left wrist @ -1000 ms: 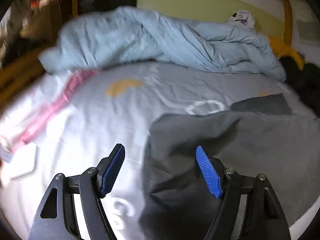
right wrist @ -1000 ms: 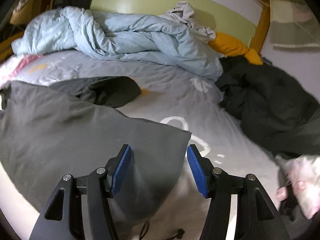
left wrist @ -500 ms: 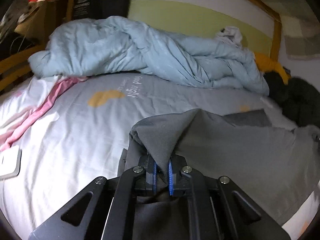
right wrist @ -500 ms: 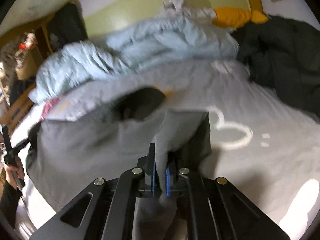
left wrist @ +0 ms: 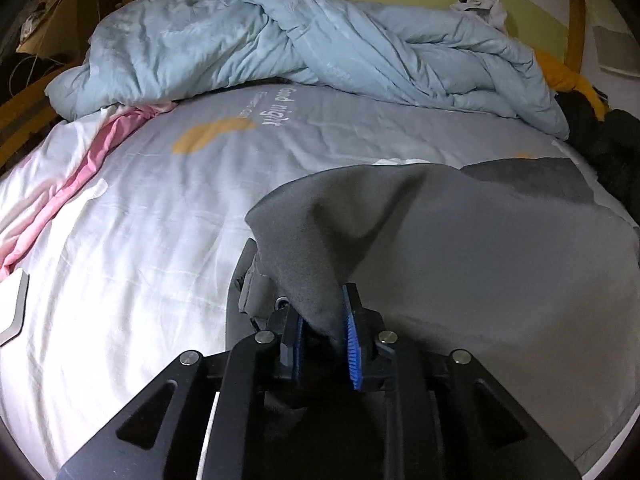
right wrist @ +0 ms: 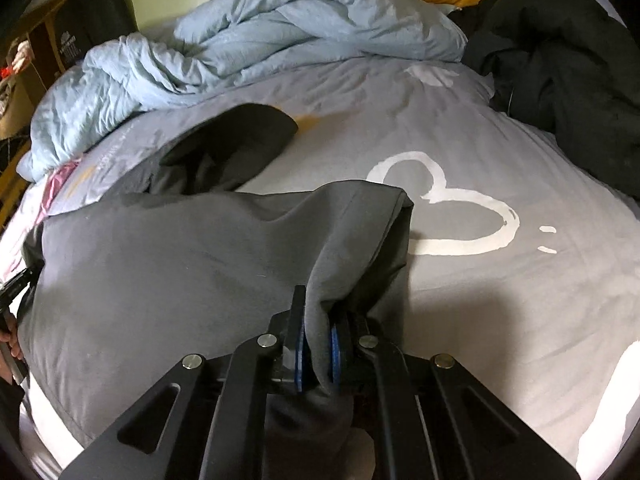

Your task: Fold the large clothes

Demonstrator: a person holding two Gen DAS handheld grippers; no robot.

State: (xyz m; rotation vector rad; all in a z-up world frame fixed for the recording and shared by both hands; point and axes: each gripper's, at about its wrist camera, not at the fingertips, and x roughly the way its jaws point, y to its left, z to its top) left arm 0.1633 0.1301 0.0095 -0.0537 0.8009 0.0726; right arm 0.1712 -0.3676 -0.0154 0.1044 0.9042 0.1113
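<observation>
Grey garment [left wrist: 460,248] pinched at both near corners: right gripper [right wrist: 316,354] clamped, left gripper [left wrist: 325,340] seemingly easing open; next, you carry the edge forward.

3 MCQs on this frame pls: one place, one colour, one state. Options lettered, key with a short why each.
1. Where does the light blue duvet lie?
A. bunched at the far side of the bed
B. spread flat under the grey garment
C. on the floor

2. What colour is the heart outline printed on the bed sheet?
A. pink
B. white
C. yellow

3. What is the right gripper doing?
A. open above the sheet
B. shut on nothing
C. shut on a fold of the grey garment

Key:
1 A: the duvet is heaped along the far edge, beyond the bare sheet.
2 B: the outline is white on the grey sheet.
3 C: grey cloth runs down between the blue pads, which press it from both sides.
</observation>
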